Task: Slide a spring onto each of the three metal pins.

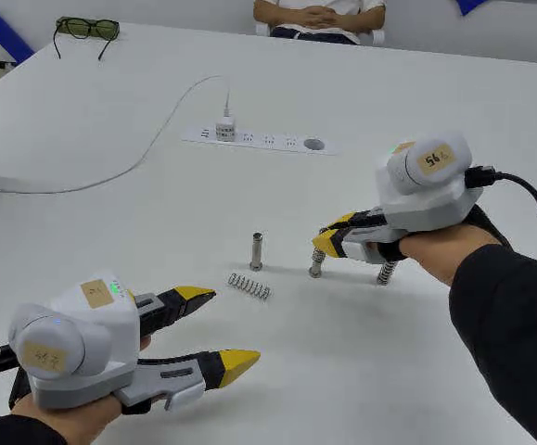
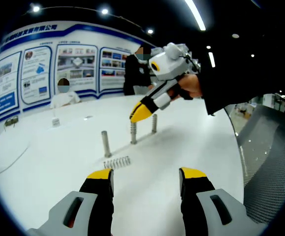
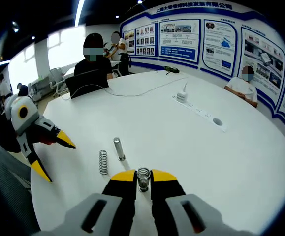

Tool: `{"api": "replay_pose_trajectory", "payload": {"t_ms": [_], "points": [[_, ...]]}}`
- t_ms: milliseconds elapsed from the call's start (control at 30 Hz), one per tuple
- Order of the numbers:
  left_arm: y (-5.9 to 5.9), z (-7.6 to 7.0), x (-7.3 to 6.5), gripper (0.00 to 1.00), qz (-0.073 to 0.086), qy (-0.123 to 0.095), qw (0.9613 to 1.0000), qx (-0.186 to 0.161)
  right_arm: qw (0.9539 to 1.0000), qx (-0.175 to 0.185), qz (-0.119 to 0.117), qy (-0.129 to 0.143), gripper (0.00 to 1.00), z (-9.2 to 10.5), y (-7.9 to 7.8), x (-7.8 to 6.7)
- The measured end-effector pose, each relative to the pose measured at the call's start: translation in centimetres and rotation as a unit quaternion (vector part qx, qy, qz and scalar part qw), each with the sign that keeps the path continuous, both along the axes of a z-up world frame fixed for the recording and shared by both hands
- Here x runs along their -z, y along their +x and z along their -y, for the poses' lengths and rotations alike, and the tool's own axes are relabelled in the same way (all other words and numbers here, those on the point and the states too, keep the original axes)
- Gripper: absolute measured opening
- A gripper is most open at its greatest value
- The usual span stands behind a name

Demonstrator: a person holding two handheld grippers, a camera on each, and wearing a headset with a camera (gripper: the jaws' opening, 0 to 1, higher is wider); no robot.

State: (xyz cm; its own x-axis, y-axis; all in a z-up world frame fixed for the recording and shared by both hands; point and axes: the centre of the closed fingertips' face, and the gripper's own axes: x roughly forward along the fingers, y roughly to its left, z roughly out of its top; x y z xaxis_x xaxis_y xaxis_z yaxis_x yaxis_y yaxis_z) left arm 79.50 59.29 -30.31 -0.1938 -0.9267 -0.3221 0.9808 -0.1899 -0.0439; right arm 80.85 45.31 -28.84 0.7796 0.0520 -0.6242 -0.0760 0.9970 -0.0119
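Note:
Three metal pins stand on the white table (image 1: 110, 185). The left pin (image 1: 256, 250) (image 2: 105, 143) (image 3: 118, 148) is bare. Beside it a loose spring (image 1: 249, 286) (image 2: 116, 162) (image 3: 103, 162) lies flat. The middle pin (image 1: 317, 263) (image 2: 133, 132) carries a spring (image 3: 142, 178), and my right gripper (image 1: 326, 243) (image 3: 142, 177) is shut on that spring at the pin's top. The right pin (image 1: 385, 272) (image 2: 154, 124) also wears a spring. My left gripper (image 1: 222, 329) (image 2: 147, 179) hovers open near the table's front, short of the loose spring, holding nothing.
A white power strip (image 1: 259, 140) with a plugged charger and a cable lies farther back. Dark glasses (image 1: 86, 28) rest at the far left corner. A person (image 1: 319, 19) sits at the table's far side with folded hands.

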Motion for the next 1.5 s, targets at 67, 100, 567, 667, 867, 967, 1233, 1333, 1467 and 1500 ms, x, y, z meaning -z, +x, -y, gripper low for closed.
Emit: {"api": "replay_pose_trajectory", "payload": {"t_ms": [67, 100, 567, 667, 867, 967, 1233, 1333, 1467, 1500], "points": [[0.0, 0.0, 0.1, 0.55, 0.0, 0.001, 1.0, 0.0, 1.0, 0.001, -0.002, 0.0, 0.12, 0.0, 0.0, 0.2], [0.0, 0.0, 0.1, 0.55, 0.0, 0.001, 1.0, 0.0, 1.0, 0.002, -0.002, 0.001, 0.12, 0.0, 0.0, 0.4], [0.0, 0.0, 0.2, 0.55, -0.002, 0.002, 1.0, -0.002, 0.9999, 0.004, -0.015, 0.001, 0.12, -0.2, -0.2, 1.5], [0.0, 0.0, 0.2, 0.55, -0.002, 0.003, 1.0, -0.002, 0.9998, 0.005, -0.018, 0.002, 0.12, -0.2, -0.3, 1.8], [0.1, 0.0, 0.2, 0.55, -0.002, 0.002, 1.0, -0.002, 0.9997, 0.007, -0.025, 0.004, 0.12, -0.2, -0.5, 2.3], [0.1, -0.1, 0.3, 0.55, -0.002, 0.003, 1.0, -0.002, 0.9996, 0.007, -0.027, 0.003, 0.12, -0.2, -0.5, 2.3], [0.1, 0.0, 0.2, 0.55, -0.001, 0.002, 1.0, -0.002, 0.9996, 0.005, -0.028, 0.0, 0.13, -0.1, -0.6, 2.4], [0.1, 0.0, 0.2, 0.55, -0.001, 0.001, 1.0, -0.001, 0.9996, 0.004, -0.029, -0.005, 0.14, 0.0, -0.8, 2.4], [0.1, 0.1, 0.1, 0.55, 0.0, 0.001, 1.0, 0.0, 0.9995, 0.003, -0.029, -0.009, 0.14, 0.0, -1.1, 2.4], [0.1, 0.1, 0.1, 0.55, 0.0, 0.001, 1.0, 0.001, 0.9995, 0.003, -0.029, -0.009, 0.15, 0.0, -1.2, 2.4]]}}
